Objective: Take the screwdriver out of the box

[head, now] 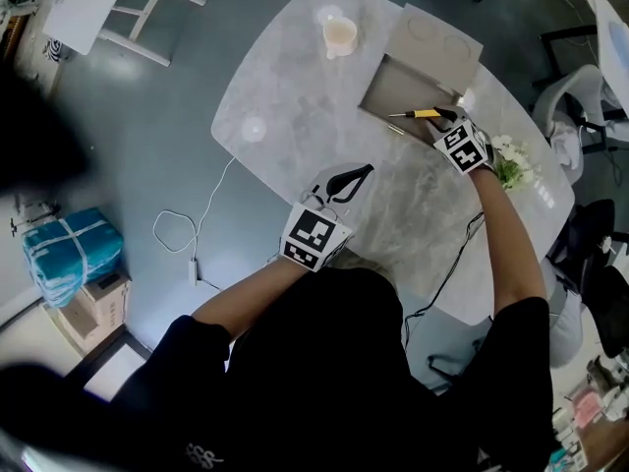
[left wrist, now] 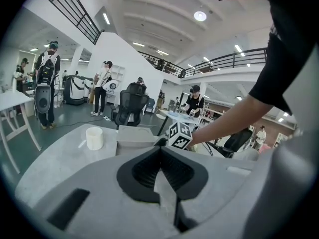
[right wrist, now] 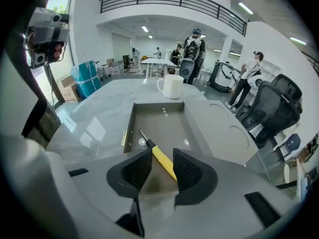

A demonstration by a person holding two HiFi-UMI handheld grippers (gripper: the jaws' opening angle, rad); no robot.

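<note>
Hovering at the box (head: 413, 85), right gripper (right wrist: 160, 157) jaws apart around the yellow screwdriver (head: 425, 114), not squeezing, left gripper (left wrist: 160, 151) clenched empty, nearer on the table (head: 295, 77)

A pale grey surface (head: 285, 106) with faint marbled veining, above a dark blue-grey floor (head: 147, 146). The box (head: 398, 79) is dull taupe inside and out. The screwdriver (head: 425, 114) has a yellow handle, a black collar and a silver shaft. The mug (head: 339, 35) is cream. The left gripper (head: 366, 170) and right gripper (head: 444, 116) have black ribbed jaws, light grey bodies and cubes patterned with black-and-white square markers. The person's sleeve (head: 516, 342) is black. A wrapped bundle (head: 71, 249) is teal.
</note>
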